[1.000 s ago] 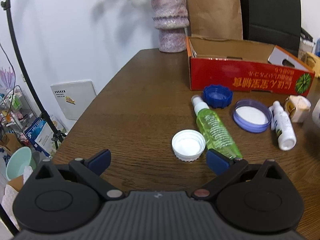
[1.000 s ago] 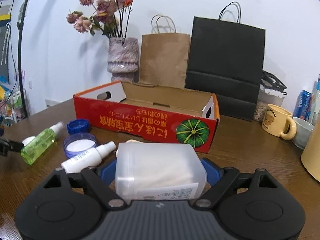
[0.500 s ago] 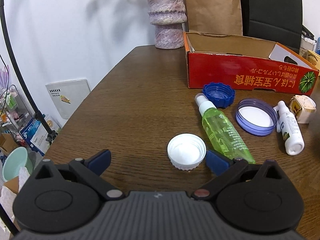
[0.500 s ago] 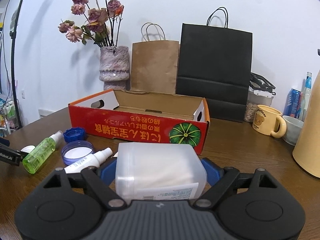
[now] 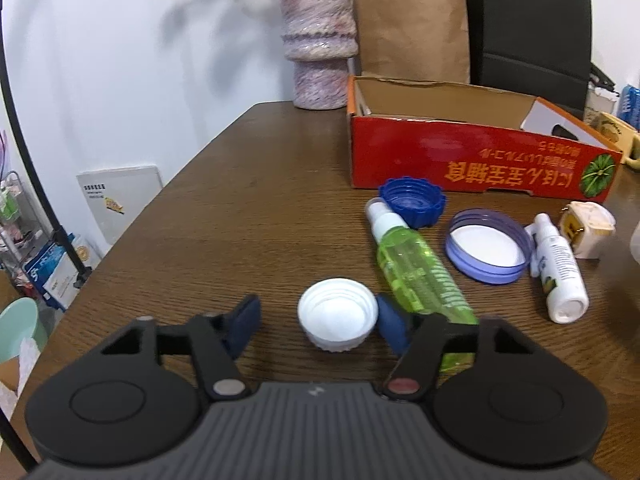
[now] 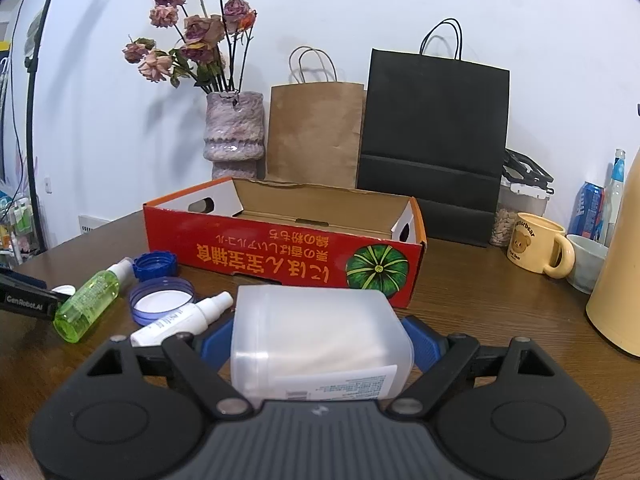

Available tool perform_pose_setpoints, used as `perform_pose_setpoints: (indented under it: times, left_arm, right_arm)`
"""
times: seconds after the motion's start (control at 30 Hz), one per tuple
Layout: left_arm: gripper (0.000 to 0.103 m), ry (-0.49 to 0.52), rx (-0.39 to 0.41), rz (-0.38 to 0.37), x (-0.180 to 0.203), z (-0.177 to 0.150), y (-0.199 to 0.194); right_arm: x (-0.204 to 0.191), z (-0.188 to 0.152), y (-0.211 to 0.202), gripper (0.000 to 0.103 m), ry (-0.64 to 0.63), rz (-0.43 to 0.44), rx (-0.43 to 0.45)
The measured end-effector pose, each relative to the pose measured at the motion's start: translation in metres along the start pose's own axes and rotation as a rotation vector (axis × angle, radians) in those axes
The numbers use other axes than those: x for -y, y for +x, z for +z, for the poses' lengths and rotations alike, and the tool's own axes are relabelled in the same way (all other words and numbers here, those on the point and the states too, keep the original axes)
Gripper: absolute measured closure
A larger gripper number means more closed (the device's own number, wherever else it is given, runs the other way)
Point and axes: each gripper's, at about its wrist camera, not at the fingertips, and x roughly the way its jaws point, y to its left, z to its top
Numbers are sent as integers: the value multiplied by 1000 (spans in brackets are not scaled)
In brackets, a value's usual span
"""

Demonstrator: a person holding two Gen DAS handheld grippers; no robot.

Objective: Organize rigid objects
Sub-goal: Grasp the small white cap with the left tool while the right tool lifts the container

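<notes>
As the left gripper (image 5: 318, 322) is closing, a white cap (image 5: 338, 314) is straddled on the worktop (image 5: 240, 216), one finger touching it and the other apart. A translucent plastic container (image 6: 320, 338) is clamped by the right gripper's (image 6: 320, 340) fingers, apparently for carrying to the red cardboard box (image 6: 280, 250) beyond.

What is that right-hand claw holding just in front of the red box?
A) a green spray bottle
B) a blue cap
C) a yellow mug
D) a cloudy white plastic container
D: the right claw has its blue pads pressed against both sides of the cloudy white plastic container, which is lying on its side.
</notes>
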Motion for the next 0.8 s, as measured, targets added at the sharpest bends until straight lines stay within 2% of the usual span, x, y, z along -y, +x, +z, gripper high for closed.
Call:
perform_pose_setpoints:
  times: [0.07,0.1,0.8]
  left_arm:
    - [61,-3,3,-11,1,-1,-1]
    - [62,-4,4,-14,2,-1,-2]
    - [62,-59,41,21,-4,1,-14]
  right_arm:
    - [0,0,-1,16,0,0,3]
    - [-1,0,-2,16,0,-1,5]
    - [-6,0,-15,19,-3,4,46]
